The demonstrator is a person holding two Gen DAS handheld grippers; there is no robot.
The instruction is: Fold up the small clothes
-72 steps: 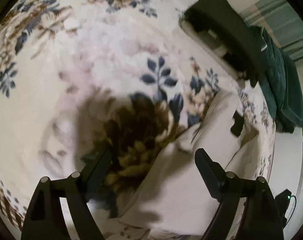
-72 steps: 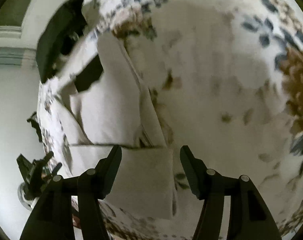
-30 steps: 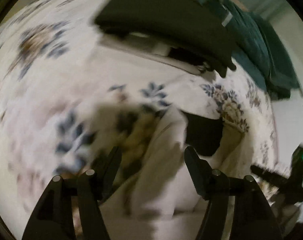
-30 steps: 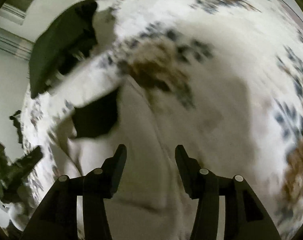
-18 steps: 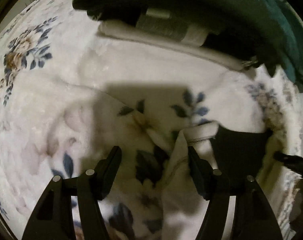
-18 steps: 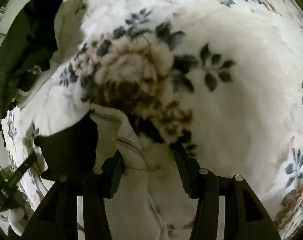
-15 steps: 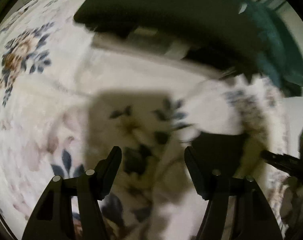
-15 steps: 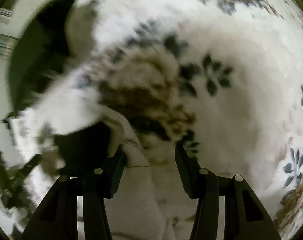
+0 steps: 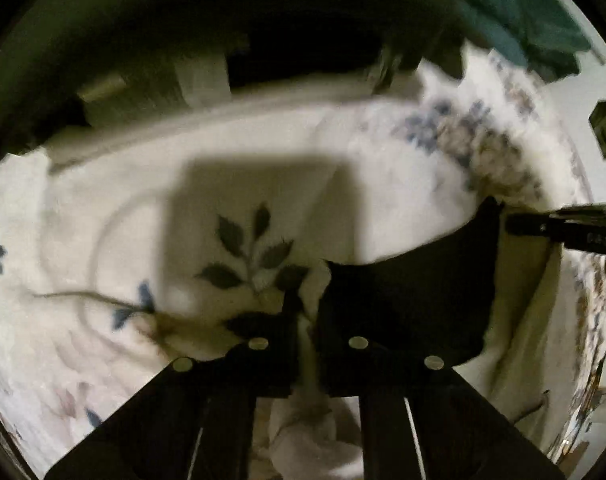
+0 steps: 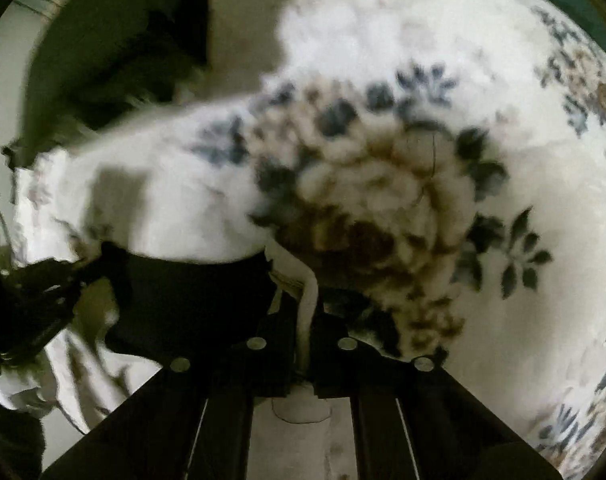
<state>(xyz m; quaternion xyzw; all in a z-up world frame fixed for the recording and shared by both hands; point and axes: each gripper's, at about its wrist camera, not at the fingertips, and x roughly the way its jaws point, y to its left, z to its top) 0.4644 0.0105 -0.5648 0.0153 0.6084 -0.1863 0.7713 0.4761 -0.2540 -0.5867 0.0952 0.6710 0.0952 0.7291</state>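
— Both claws have closed since half a second ago, when their fingers stood apart over the cloth. Take the left wrist view first: what does it hold?

— The left claw (image 9: 307, 320) is clenched on a rim of the cream garment (image 9: 311, 436), a thin strip of cloth running up between its fingers. The garment's dark inner panel (image 9: 407, 300) hangs just right of the grip, and the floral blanket (image 9: 243, 208) lies beneath. At the far right edge the other tool's tip (image 9: 563, 232) reaches the same dark panel.

— And the right wrist view?

— Much the same. The right claw (image 10: 305, 320) is clamped on a cream edge (image 10: 309, 292) that threads between its fingers, the dark panel (image 10: 191, 296) to its left. The blanket's brown flower (image 10: 383, 208) lies just beyond. Black clothing (image 10: 103, 52) is piled at the top left.

— So which step is this?

— I'd judge the grasp is made at two points of one edge and the fold itself is not yet done.

— What does the next move call for?

— Likely lifting both corners evenly, keeping the edge taut, and carrying it over onto the rest of the garment. Uneven pull could let that thin strip slip free.
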